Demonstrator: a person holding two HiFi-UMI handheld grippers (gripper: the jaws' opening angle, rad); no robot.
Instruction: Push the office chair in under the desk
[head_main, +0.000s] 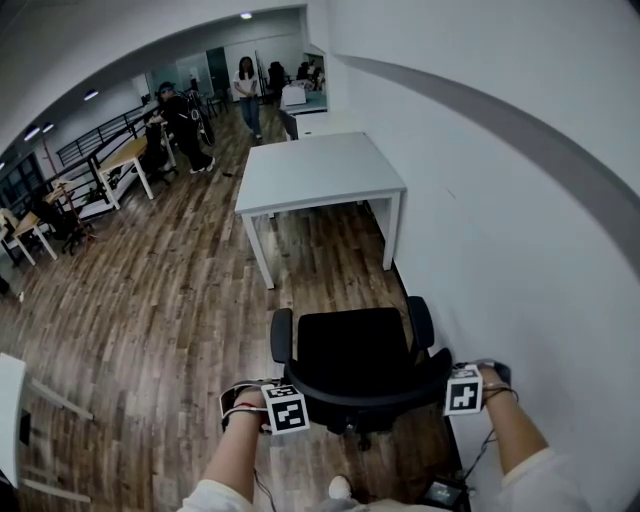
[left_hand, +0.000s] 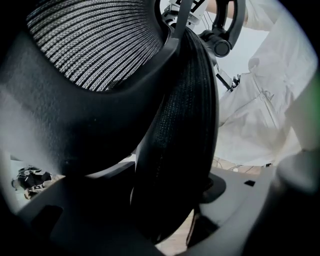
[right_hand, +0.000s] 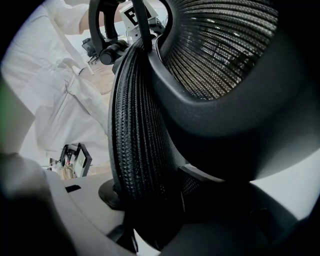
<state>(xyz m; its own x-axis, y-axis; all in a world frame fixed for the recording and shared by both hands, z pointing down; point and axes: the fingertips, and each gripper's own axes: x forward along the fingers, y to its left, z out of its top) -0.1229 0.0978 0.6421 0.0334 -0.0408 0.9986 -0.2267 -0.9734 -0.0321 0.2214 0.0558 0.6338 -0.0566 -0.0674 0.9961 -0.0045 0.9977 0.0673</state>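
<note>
Clamping the top rim of the backrest (left_hand: 175, 125), the left gripper (left_hand: 165, 220) has its fingers (left_hand: 260, 200) closed on the office chair (head_main: 350, 345). In the left gripper view the thick black rim fills the gap btwn the jaws, w/ the grey jaw on one side and the dark jaw on the other, both against it. Same w/ the right gripper (right_hand: 150, 220): its fingers (right_hand: 45, 200) pinch the ribbed rim edge-on, nothing else btwn them.

Both gripper views give the mesh weave close up. They also show the person's white clothing (left_hand: 260, 115) behind the rim, and each catches the opposite gripper at the rim's far end.

Only the head view shows the layout. Both grippers point down at the two ends of the backrest, marker cubes up, forearms behind them. The chair faces the desk (head_main: 320, 170), w/ seat and both armrests (head_main: 281, 335) short of it. A strip of wood floor (head_main: 170, 300) lies btwn the chair front and the desk's near edge, so the chair isn't under the desk yet. The chair sits just beside the white wall (head_main: 500, 200) at the view's right, and the desk stands along that same wall. A small black device (head_main: 443, 492) lies on the floor by the person's feet. Bkgd, far down the room: two people (head_main: 246, 90) and more tables (head_main: 125, 160) at the view's left.
</note>
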